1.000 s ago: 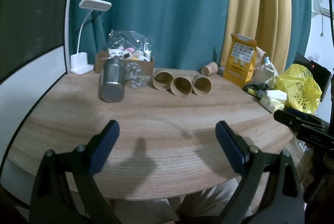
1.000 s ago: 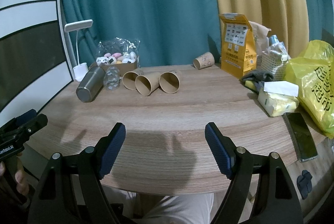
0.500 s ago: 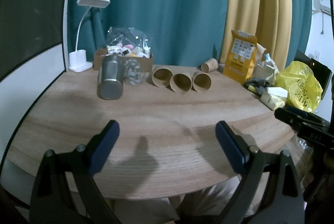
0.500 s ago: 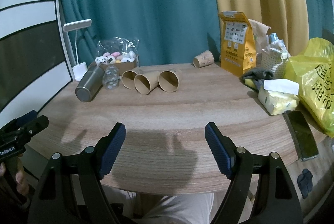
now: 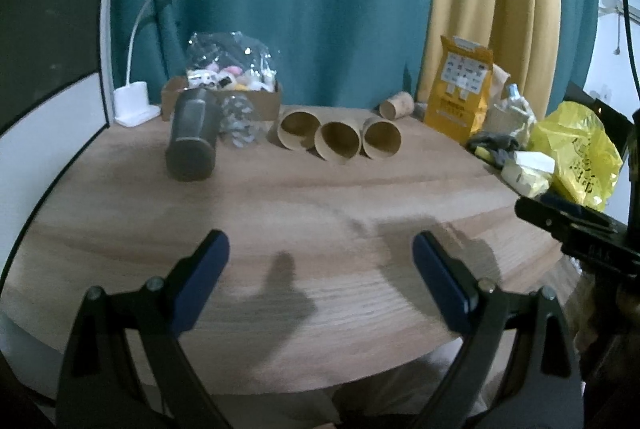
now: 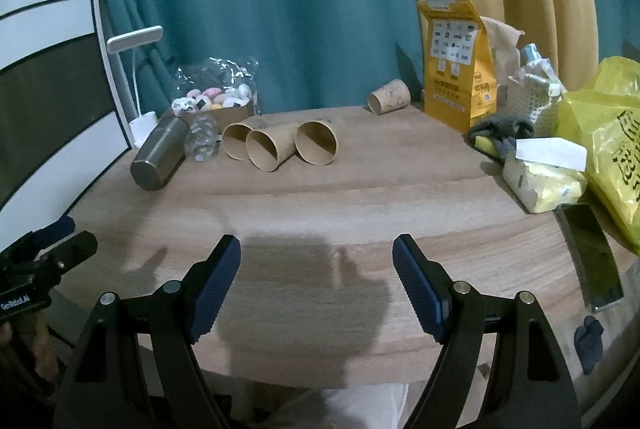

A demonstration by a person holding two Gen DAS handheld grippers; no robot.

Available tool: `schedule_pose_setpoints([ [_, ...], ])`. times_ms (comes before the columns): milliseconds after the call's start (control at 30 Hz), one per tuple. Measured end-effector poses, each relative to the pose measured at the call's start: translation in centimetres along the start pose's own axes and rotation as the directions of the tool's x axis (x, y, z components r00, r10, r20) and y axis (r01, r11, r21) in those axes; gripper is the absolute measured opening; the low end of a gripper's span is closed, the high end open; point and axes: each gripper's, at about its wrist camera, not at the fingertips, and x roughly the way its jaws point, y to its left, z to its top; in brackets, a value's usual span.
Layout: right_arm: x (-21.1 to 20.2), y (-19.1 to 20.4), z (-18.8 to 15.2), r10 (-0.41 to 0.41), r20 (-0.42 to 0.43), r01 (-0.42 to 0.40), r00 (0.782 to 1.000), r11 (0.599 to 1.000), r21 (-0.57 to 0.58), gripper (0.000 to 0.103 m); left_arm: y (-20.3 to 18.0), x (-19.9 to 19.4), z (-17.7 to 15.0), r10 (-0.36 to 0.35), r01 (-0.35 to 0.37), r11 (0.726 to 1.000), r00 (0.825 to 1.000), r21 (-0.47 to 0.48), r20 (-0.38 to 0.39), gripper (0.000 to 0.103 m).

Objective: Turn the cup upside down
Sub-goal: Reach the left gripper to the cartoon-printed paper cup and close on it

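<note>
Well, your left tool [image 5: 320, 261] and right tool [image 6: 316, 269] both gape, holding nothing — the paper cups [image 6: 264, 149] lie sideways far across the surface [image 6: 360, 213]; light, crushable — pinch one gently mid-wall.

I see a rounded wooden tabletop [image 5: 280, 197] filling the lower half of my left view. Behind it, a teal curtain [image 5: 288, 1] covers the centre, with a yellow curtain [image 5: 500, 9] to its right. At upper left stands a white desk lamp [image 5: 138, 49] before a white-and-dark panelled wall [image 6: 48, 77]. Lighting is dim.
</note>
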Motion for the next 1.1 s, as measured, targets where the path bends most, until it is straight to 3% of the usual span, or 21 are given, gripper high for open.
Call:
schedule_pose_setpoints([
  [233,3.4,-2.4,1.9,0.004,-0.065,-0.002,0.998,0.999,0.044,0.081,-1.5,4.6,2.5,0.006,0.000,0.999,0.992,0.042,-0.123,0.094],
  [433,8.0,-5.7,4.3,0.019,-0.138,-0.003,0.990,0.993,0.119,0.081,-3.6,11.3,6.5,-0.005,0.025,0.997,0.966,0.075,-0.259,0.094],
  [667,12.5,-9.3,7.4,0.034,-0.130,-0.011,0.991,0.984,0.177,0.081,-7.0,18.5,11.6,-0.020,0.066,0.990,0.943,0.128,-0.332,0.094],
  [867,15.3,-13.1,9.0,0.038,-0.116,-0.009,0.993,0.969,0.246,0.081,-9.8,26.2,15.6,0.032,0.052,0.977,0.923,0.205,-0.384,0.094],
  [1033,16.4,-16.2,9.0,0.035,-0.110,0.000,0.993,0.953,0.302,0.081,-12.6,30.0,18.1,0.034,0.068,0.962,0.931,0.264,-0.364,0.094],
  [1100,16.6,-17.0,9.3,0.039,-0.099,-0.006,0.994,0.950,0.312,0.081,-13.4,31.7,18.3,0.047,0.068,0.956,0.924,0.284,-0.380,0.094],
])
